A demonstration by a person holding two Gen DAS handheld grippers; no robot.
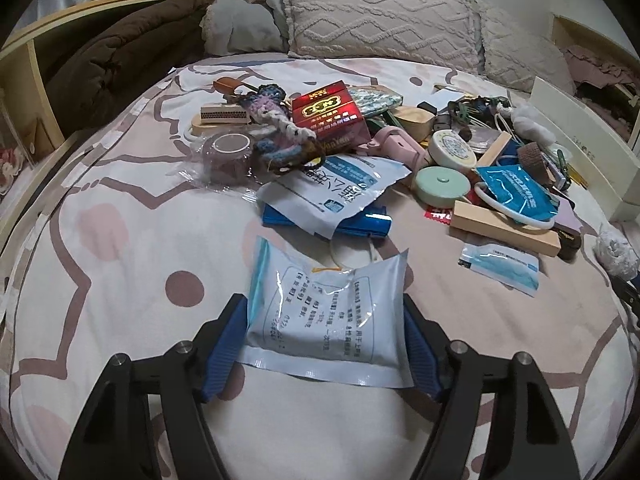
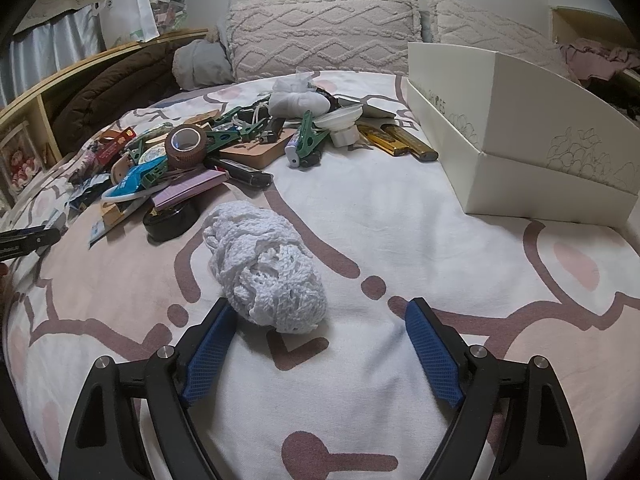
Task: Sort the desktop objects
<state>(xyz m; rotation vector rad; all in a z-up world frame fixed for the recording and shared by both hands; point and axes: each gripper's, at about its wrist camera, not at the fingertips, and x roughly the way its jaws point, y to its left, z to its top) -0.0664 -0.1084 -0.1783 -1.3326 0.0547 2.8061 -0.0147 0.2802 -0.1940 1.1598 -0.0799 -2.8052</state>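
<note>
In the left wrist view a white plastic packet with printed text (image 1: pixel 324 316) lies on the patterned bed sheet between the blue pads of my left gripper (image 1: pixel 325 312). The jaws stand wide and flank the packet's sides; I cannot tell if they touch it. Beyond it is a pile of small objects with a red box (image 1: pixel 330 114). In the right wrist view my right gripper (image 2: pixel 320 312) is open and empty. A white crocheted bundle (image 2: pixel 266 268) lies just ahead of it, close to its left pad (image 2: pixel 210 346).
A cream cardboard box (image 2: pixel 520 136) stands at the right. The pile holds a brown tape roll (image 2: pixel 185 147), green clips (image 2: pixel 310 136), gold lighters (image 2: pixel 400 143), a black round tin (image 2: pixel 170 220), and wooden blocks (image 1: pixel 504 226). Pillows (image 1: pixel 376 20) and a wooden shelf (image 1: pixel 24 80) border the bed.
</note>
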